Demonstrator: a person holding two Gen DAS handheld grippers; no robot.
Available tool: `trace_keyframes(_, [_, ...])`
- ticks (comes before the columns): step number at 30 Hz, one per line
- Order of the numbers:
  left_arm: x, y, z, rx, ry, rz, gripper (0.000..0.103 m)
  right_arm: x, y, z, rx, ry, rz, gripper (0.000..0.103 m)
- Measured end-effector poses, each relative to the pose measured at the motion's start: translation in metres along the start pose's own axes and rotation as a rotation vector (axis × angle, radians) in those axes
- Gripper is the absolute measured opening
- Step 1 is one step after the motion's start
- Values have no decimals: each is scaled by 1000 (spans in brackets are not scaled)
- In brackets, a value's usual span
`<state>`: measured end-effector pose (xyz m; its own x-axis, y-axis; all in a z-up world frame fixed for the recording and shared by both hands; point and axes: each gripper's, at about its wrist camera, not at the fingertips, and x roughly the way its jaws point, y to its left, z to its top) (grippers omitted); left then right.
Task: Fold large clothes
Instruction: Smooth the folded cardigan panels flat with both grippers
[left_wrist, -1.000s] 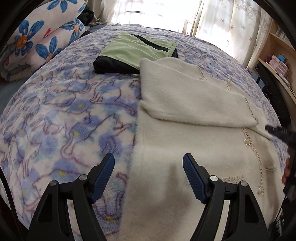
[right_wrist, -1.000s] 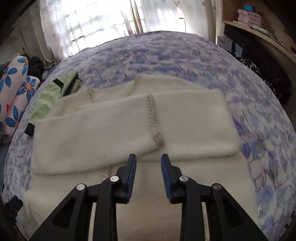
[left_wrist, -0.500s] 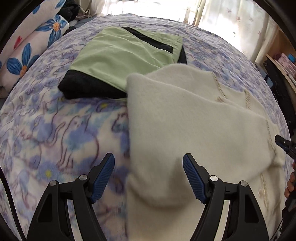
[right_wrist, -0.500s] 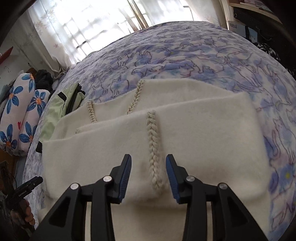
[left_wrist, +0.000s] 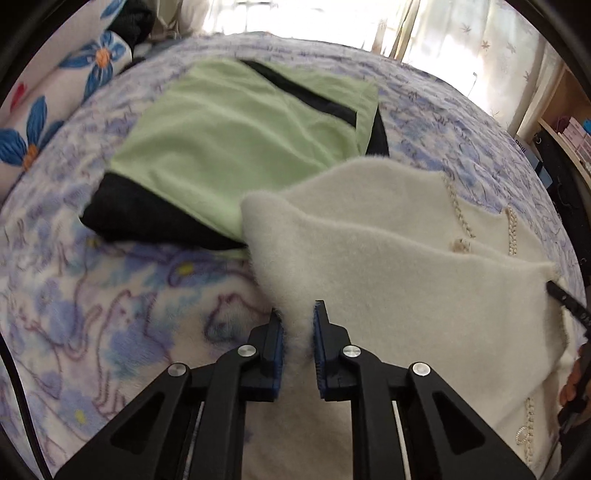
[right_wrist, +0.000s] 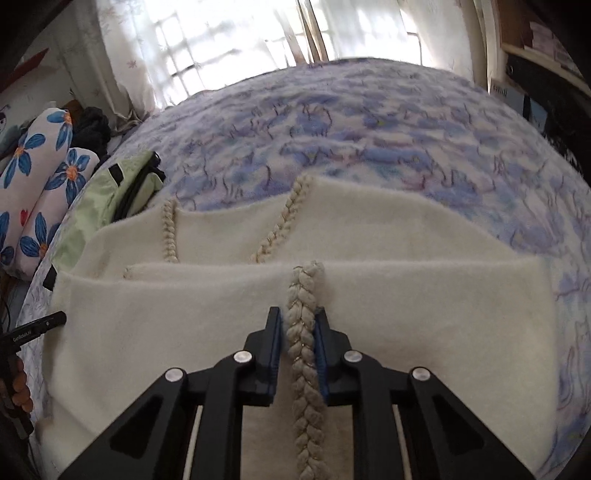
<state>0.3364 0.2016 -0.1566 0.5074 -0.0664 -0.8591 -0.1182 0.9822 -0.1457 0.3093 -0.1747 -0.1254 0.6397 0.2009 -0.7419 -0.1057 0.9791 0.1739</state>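
- The cream fleece cardigan with braided trim (right_wrist: 388, 295) lies partly folded on the blue-and-lilac animal-print fleece bedspread (right_wrist: 369, 122), with sleeve panels laid across the body.
- Its far left corner overlaps the folded pale-green garment with black panels (left_wrist: 236, 136), which rests on the bedspread just beyond it.
- The left gripper (left_wrist: 298, 332) pinches the cardigan's left edge. Its jaws have just been closing, and cream fleece fills the narrow gap between the blue pads (left_wrist: 277, 354).
- The right gripper (right_wrist: 298, 332) clamps the thick braided cord (right_wrist: 303, 295) running down the top panel. Its jaws have just been closing, and the cord sits pressed between the pads.
- Hidden or cut off: the cardigan's near hem runs out of the frame under both grippers. How many layers each gripper holds cannot be told. The green garment's underside and its far black edge are partly covered.
- In the left view, the right gripper shows only as a black tip at the right rim, with fingers of a hand (left_wrist: 570, 384) below it, partly cropped.
- Edges and room: bare bedspread extends beyond the cardigan's far edge and to its right.
- Floral-print pillows with blue flowers (right_wrist: 40, 192) line the left side beyond the green garment.
- Sheer curtains (right_wrist: 221, 44) hang behind the bed; wooden shelving (left_wrist: 569, 110) stands at the right edge.
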Motion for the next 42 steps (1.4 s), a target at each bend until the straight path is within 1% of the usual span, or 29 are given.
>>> trace_keyframes(1, [-2, -1, 0, 7, -28, 7, 12, -5, -1, 1, 7, -34, -1, 16])
trace_keyframes(2, [0, -1, -1, 7, -45, 14, 12, -1, -2, 0, 10, -35, -31, 16])
trace_keyframes(4, [12, 2, -3, 9, -25, 35, 13, 23, -5, -5, 10, 56, -69, 16])
trace_keyframes(5, [18, 3, -5, 12, -15, 46, 15, 33, -6, -9, 12, 99, -85, 19])
trace_keyframes(6, [18, 2, -7, 15, -22, 49, 16, 33, -6, -12, 14, 98, -90, 19])
trace_keyframes(8, [8, 0, -8, 28, -50, 87, 25, 24, -5, -11, 32, 112, -102, 20])
trace_keyframes(9, [2, -2, -9, 40, -62, 114, 26, 18, -4, -10, 40, 114, -106, 20])
trace_keyframes(10, [-6, -5, -10, 59, -78, 150, 31, 11, -4, -10, 38, 107, -110, 20])
trace_keyframes(11, [-15, -9, -11, 81, -102, 184, 33, 3, -4, -9, 31, 92, -117, 20])
trace_keyframes(12, [-23, -11, -11, 100, -123, 202, 34, -6, -3, -8, 20, 74, -130, 20])
trace_keyframes(13, [-32, -14, -12, 112, -138, 207, 38, -14, -2, -8, 14, 61, -139, 20])
trace_keyframes(14, [-41, -16, -12, 117, -149, 204, 44, -22, -1, -8, 13, 49, -139, 20])
trace_keyframes(16, [-60, -20, -13, 107, -177, 187, 50, -38, 2, -8, 17, 27, -114, 20])
trace_keyframes(20, [-91, -37, -19, 120, -215, 150, 51, -66, 17, -13, 4, -14, -90, 20])
trace_keyframes(22, [-106, -46, -25, 135, -230, 143, 52, -79, 25, -16, -2, -27, -71, 20])
trace_keyframes(25, [-124, -60, -35, 155, -246, 117, 59, -98, 39, -21, -22, -51, -48, 20])
trace_keyframes(27, [-135, -70, -42, 169, -258, 101, 62, -107, 48, -25, -47, -55, -45, 20])
trace_keyframes(31, [-152, -90, -54, 194, -269, 75, 62, -118, 64, -33, -98, -59, -45, 20])
trace_keyframes(37, [-158, -117, -71, 212, -260, 17, 63, -121, 85, -47, -134, -52, 15, 20])
trace_keyframes(38, [-155, -121, -73, 212, -256, 10, 65, -117, 89, -50, -143, -45, 19, 20])
trace_keyframes(42, [-135, -137, -81, 194, -224, -8, 66, -93, 99, -64, -141, 9, 50, 20])
